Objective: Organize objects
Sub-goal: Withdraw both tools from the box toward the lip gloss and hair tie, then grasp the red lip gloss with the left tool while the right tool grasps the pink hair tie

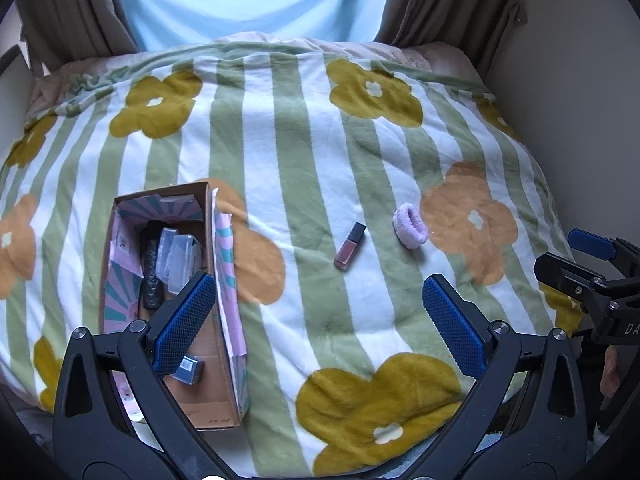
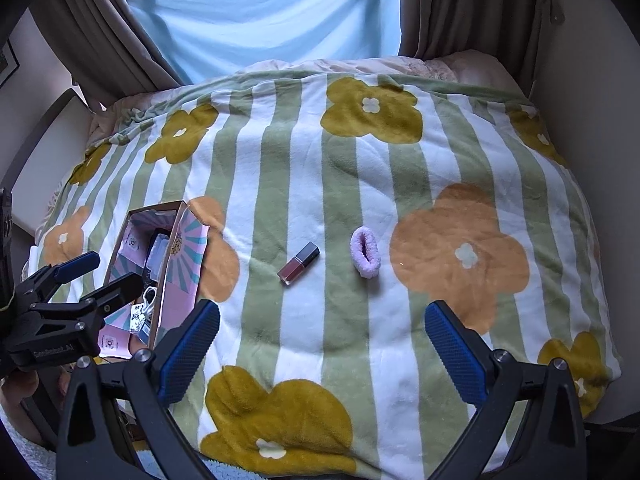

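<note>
1. The left gripper (image 1: 316,320) is held with its blue pads spread wide and nothing between them; its left pad overlaps the near end of the cardboard box (image 1: 222,364) in the left wrist view.
2. The right gripper (image 2: 322,348) is likewise seen spread apart and empty, above the floral blanket (image 2: 280,168).
3. The lip gloss tube (image 1: 351,245) lies flat on the blanket, ahead of the left gripper and between the lines of its fingers, tilted with its dark cap farther away.
4. The lilac hair scrunchie (image 1: 410,226) lies just to the right of the tube, apart from it, ahead of the left gripper's right finger.
5. From the right gripper, tube (image 2: 299,263) and scrunchie (image 2: 365,252) are both seen ahead, between its fingers.
6. The box contents are only partly made out: clear plastic cases (image 1: 178,256), a dark cylindrical item (image 1: 152,276), and a small grey packet (image 1: 189,368) partly hidden by the pad.
7. In the right wrist view, the box (image 2: 176,272) is partly covered by the left gripper at the left edge.
8. Curtains (image 1: 80,12) are cut off by the frame's top.
</note>
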The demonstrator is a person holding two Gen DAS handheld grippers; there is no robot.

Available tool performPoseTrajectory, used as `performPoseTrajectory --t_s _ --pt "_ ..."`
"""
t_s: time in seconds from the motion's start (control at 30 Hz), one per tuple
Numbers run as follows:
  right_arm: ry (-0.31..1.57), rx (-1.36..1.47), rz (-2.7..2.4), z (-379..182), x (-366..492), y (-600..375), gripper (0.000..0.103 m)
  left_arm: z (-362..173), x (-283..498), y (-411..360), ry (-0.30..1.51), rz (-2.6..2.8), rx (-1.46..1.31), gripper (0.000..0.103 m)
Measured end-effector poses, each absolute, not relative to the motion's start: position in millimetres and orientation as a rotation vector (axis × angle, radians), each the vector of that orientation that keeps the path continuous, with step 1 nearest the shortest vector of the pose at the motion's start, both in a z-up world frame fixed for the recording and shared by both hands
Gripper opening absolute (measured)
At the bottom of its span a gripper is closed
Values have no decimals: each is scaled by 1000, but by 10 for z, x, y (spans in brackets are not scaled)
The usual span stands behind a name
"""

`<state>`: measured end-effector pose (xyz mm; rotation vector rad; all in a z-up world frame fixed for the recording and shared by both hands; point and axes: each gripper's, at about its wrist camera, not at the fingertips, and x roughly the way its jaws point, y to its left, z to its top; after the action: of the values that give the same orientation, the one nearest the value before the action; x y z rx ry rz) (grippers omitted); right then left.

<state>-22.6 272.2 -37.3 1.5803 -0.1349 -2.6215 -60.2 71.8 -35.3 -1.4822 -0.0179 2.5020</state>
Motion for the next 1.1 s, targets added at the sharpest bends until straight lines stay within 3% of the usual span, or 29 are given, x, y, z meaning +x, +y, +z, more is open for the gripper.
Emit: performPoseTrajectory --t_s 0.27,0.67,1.1 --pt "-71 1594 -2585 -560 -474 2855 102 -603 -869 994 -71 2444 -1610 103" --pt "41 1667 -2474 -1325 -1024 3121 102 -1448 -1603 1512 -269 2320 -1932 103" --pt "268 1603 -2355 -2118 -1439 3093 102 -2700 -2198 1455 -951 2119 -2302 102"
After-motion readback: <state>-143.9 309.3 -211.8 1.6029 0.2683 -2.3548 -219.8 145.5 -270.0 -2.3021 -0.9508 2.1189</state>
